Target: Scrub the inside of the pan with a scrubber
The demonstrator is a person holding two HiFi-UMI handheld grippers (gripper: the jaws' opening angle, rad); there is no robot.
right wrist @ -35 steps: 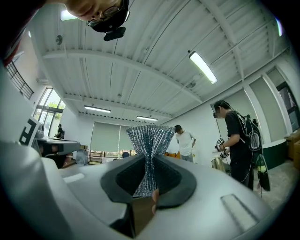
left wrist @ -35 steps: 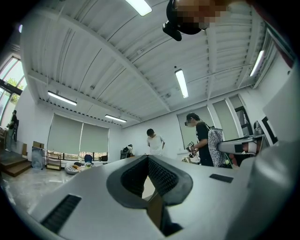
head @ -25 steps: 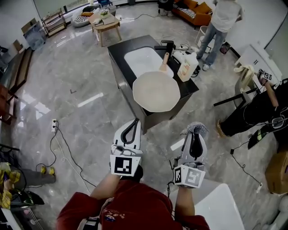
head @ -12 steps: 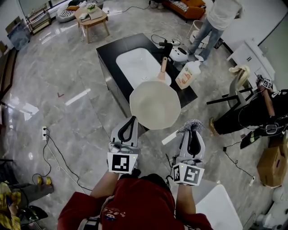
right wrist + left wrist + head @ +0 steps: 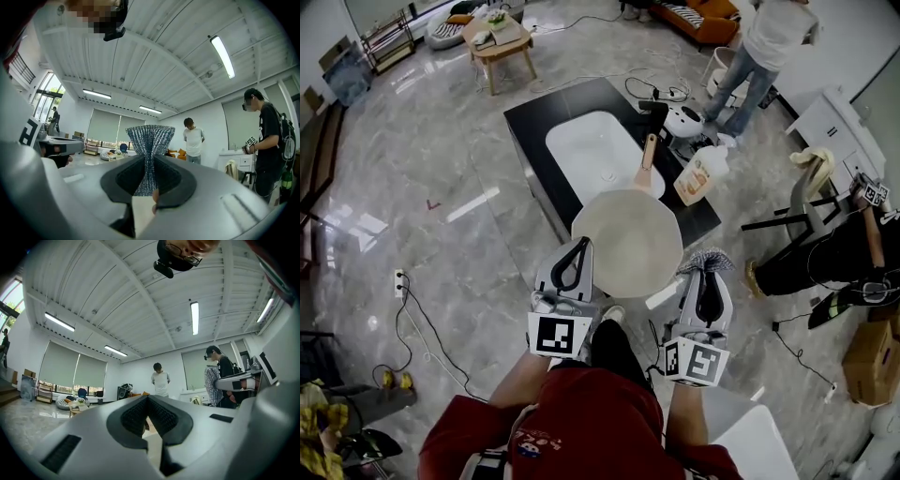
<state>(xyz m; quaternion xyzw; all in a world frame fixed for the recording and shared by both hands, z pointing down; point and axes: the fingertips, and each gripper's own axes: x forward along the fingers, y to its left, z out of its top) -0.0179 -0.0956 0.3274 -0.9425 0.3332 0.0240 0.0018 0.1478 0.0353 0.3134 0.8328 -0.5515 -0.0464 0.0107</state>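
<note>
Left hand-held gripper (image 5: 147, 398): I read its jaws as together, tips meeting, with nothing between the pads.
Right hand-held gripper (image 5: 150, 161): clamped on the scrubber (image 5: 150, 140), a silvery mesh pad that stands up past the jaw tips and fans out above them.
Aim: both gripper views look up and across the room, at the ceiling rather than at the pan.
Scrubber against pan: from the head view I see the scrubber (image 5: 705, 262) just beside the pan's near right rim, outside the pan; I cannot tell whether they touch.
Pan (image 5: 626, 239): cream inside, lying ahead of and between my two hand-held grippers on the near corner of the black bench (image 5: 530, 117), its wooden handle (image 5: 648, 155) pointing away from me.
Sink (image 5: 591, 150): white basin set in the bench, just beyond the pan.
Bottle (image 5: 698, 176): on the bench to the right of the handle.
Person (image 5: 761, 42): stands beyond the bench in a white top.
</note>
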